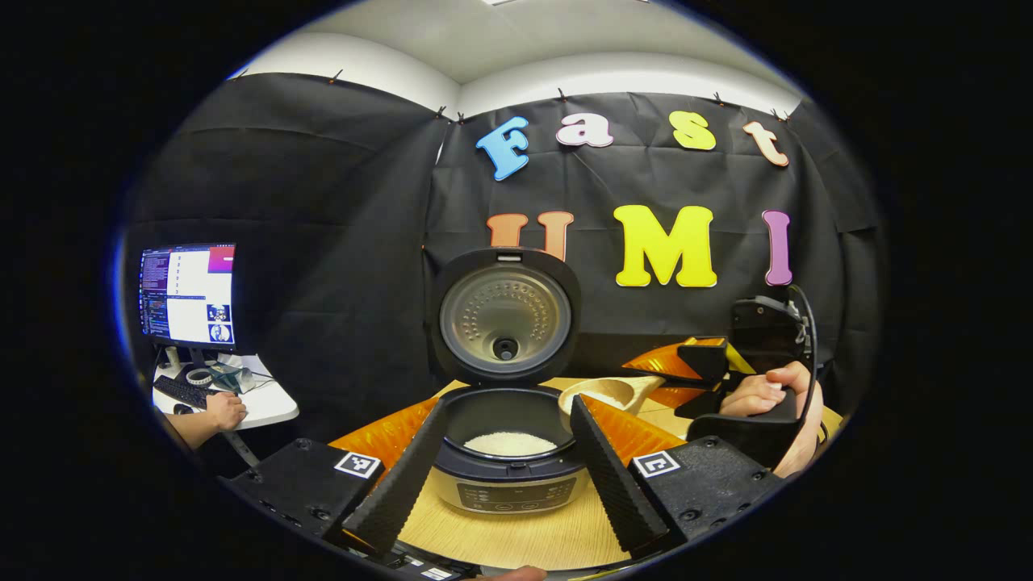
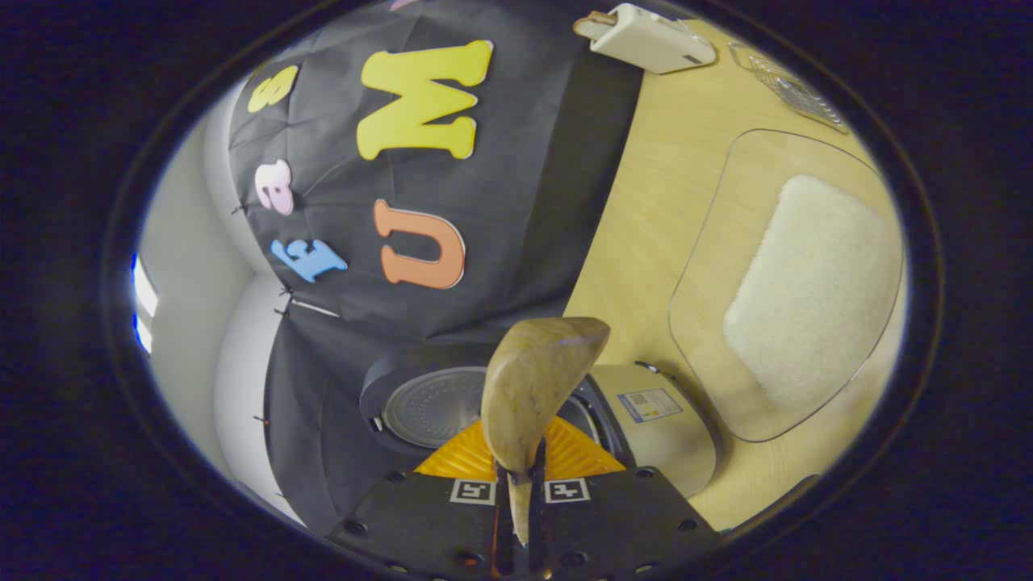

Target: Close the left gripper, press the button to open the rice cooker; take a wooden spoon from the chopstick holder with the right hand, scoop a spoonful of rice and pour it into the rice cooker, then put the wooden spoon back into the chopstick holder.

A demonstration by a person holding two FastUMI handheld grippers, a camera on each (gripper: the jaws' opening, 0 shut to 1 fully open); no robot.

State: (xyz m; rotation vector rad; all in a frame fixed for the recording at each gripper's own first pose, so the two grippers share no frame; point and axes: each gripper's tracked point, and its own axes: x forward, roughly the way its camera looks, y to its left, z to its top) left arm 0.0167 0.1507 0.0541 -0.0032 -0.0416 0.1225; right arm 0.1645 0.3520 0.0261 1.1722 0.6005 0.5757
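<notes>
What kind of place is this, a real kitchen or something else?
Probably a staged recording booth, not a kitchen: black cloth covers the walls, a rice cooker stands on a wooden table, and a person works at a monitor beside it.

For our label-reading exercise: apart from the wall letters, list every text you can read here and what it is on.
Nothing reads clearly.
Rice cooker control panel: markings too small.
Sticker on the cooker's side: too small.
Monitor screen: blurred.
Square coded markers: patterns, not words.

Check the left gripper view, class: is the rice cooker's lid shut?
No: the rice cooker's lid stands upright and open, and rice shows in the pot below it.
</notes>
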